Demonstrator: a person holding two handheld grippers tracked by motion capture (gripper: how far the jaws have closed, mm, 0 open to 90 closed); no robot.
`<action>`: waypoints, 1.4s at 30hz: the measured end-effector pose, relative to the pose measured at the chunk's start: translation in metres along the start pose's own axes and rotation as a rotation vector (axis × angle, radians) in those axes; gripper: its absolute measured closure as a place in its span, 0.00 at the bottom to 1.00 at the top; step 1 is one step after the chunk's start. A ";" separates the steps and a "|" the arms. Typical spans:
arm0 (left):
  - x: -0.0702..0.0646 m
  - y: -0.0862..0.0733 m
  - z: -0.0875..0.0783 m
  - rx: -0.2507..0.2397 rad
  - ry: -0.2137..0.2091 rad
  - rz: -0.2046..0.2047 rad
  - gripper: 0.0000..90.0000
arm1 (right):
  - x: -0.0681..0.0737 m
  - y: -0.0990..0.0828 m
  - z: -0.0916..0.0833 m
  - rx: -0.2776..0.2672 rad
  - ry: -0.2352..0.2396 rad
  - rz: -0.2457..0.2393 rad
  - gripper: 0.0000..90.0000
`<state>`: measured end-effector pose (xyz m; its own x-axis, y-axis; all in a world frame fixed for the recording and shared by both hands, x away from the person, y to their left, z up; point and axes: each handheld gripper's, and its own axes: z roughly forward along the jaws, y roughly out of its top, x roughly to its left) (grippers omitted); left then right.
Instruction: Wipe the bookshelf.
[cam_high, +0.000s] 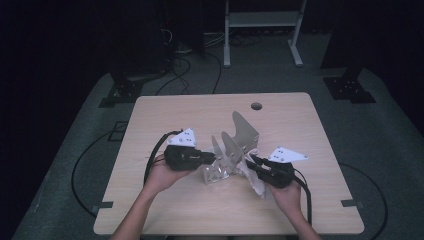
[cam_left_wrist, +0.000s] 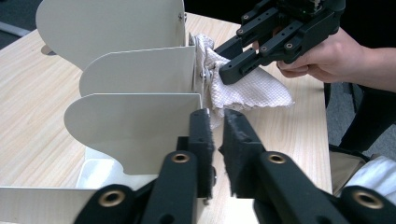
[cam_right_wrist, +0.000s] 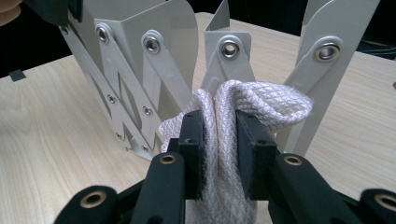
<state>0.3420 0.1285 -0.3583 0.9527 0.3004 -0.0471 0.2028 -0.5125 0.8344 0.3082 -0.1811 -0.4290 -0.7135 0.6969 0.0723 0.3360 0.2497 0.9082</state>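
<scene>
A beige metal folding rack (cam_high: 235, 145) with several upright dividers stands at the table's middle. My left gripper (cam_high: 214, 158) reaches it from the left. In the left gripper view its jaws (cam_left_wrist: 218, 126) stand almost together at the side edge of the front divider (cam_left_wrist: 135, 126), where the hinge strips run. A white waffle cloth (cam_high: 255, 177) lies against the rack's right side. My right gripper (cam_right_wrist: 218, 126) is shut on a bunched fold of that cloth (cam_right_wrist: 261, 100), pressed to the riveted side strips (cam_right_wrist: 126, 60). The left gripper view also shows it (cam_left_wrist: 229, 65) on the cloth (cam_left_wrist: 252, 91).
The light wooden table (cam_high: 165, 210) has a round cable hole (cam_high: 256, 106) near its far edge. Black cables trail from both grippers over the front edge. A white metal stand (cam_high: 260, 20) and loose cables sit on the floor behind.
</scene>
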 end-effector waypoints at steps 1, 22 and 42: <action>0.000 0.000 0.000 0.003 -0.003 -0.001 0.94 | 0.000 0.000 0.001 -0.001 0.001 0.003 0.81; -0.045 0.006 0.012 0.011 -0.018 -0.036 0.96 | -0.006 -0.005 -0.009 -0.006 0.001 0.018 0.81; -0.063 0.005 0.008 -0.060 -0.004 -0.031 0.78 | -0.008 -0.010 -0.014 -0.013 0.013 0.017 0.81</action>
<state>0.2847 0.1000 -0.3554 0.9469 0.3125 -0.0756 0.2187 -0.4536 0.8640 0.3018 -0.1987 -0.4333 -0.7160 0.6918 0.0931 0.3398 0.2289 0.9122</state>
